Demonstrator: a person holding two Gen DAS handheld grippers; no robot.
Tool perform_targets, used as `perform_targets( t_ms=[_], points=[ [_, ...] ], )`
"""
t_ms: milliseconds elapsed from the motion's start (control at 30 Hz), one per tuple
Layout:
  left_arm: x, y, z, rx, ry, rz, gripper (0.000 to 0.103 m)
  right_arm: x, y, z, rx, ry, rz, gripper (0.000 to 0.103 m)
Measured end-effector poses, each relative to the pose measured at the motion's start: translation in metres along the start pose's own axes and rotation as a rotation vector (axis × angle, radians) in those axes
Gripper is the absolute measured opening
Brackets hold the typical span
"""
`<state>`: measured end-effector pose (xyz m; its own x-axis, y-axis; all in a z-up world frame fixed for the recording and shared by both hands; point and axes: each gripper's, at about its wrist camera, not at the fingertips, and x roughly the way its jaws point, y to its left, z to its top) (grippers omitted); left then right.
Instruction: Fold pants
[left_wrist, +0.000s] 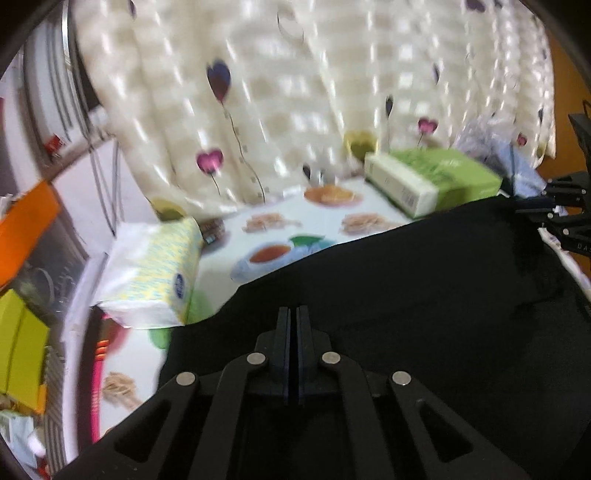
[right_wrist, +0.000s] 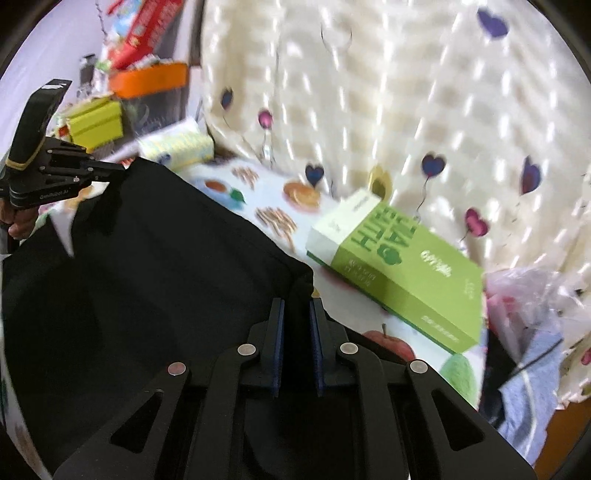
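Black pants (left_wrist: 406, 280) lie spread on a table with a printed food-pattern cloth (left_wrist: 280, 229); they also fill the left of the right wrist view (right_wrist: 155, 266). My left gripper (left_wrist: 293, 314) is shut over the pants' left edge, its pads pressed together; whether cloth is pinched I cannot tell. It shows in the right wrist view (right_wrist: 114, 171) at the pants' far corner. My right gripper (right_wrist: 297, 306) is slightly open around the pants' right corner, with dark cloth between the pads. It shows at the right edge of the left wrist view (left_wrist: 554, 210).
A green box (right_wrist: 399, 269) lies on the table right of the pants, also in the left view (left_wrist: 436, 177). A tissue pack (left_wrist: 151, 273) lies to the left. A heart-print curtain (left_wrist: 295, 92) hangs behind. Cluttered shelves (left_wrist: 26, 258) stand left; a plastic bag (right_wrist: 524, 295) right.
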<state>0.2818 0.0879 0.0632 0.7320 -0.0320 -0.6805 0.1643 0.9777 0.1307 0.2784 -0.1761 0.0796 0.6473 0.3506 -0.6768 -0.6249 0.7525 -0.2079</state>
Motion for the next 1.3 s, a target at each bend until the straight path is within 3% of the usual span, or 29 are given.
perform_targets(
  t_ms=[167, 333, 533, 767, 867, 1000, 1067, 1133, 1200, 1300],
  points=[
    [-0.055, -0.013, -0.021, -0.014, -0.088, -0.010, 0.003, -0.055, 0.030, -0.024, -0.012, -0.072, -0.019, 0.013],
    [-0.093, -0.029, -0.062, -0.022, -0.112, -0.042, 0.003, -0.097, 0.068, -0.069, -0.012, -0.096, -0.031, 0.010],
    [-0.120, -0.054, -0.117, -0.033, -0.088, -0.078, 0.004, -0.109, 0.100, -0.130, 0.042, -0.023, -0.005, 0.010],
    [-0.119, -0.069, -0.165, -0.077, 0.037, -0.110, 0.004, -0.097, 0.114, -0.182, 0.174, 0.131, 0.087, 0.012],
    [-0.121, -0.063, -0.181, -0.151, 0.080, -0.141, 0.007, -0.107, 0.116, -0.188, 0.206, 0.128, 0.101, 0.020],
    [-0.144, -0.056, -0.190, -0.201, 0.037, -0.136, 0.008, -0.126, 0.116, -0.187, 0.239, 0.077, 0.119, 0.042],
    [-0.154, -0.052, -0.183, -0.219, 0.003, -0.124, 0.018, -0.134, 0.116, -0.184, 0.244, 0.046, 0.119, 0.043],
    [-0.159, -0.053, -0.169, -0.208, -0.035, -0.095, 0.050, -0.140, 0.114, -0.181, 0.251, 0.014, 0.122, 0.043],
    [-0.153, -0.061, -0.151, -0.186, -0.051, -0.099, 0.057, -0.142, 0.109, -0.177, 0.271, -0.015, 0.105, 0.043],
    [-0.126, -0.082, -0.129, -0.118, -0.026, -0.066, 0.057, -0.141, 0.099, -0.177, 0.305, -0.032, 0.062, 0.043]
  ],
)
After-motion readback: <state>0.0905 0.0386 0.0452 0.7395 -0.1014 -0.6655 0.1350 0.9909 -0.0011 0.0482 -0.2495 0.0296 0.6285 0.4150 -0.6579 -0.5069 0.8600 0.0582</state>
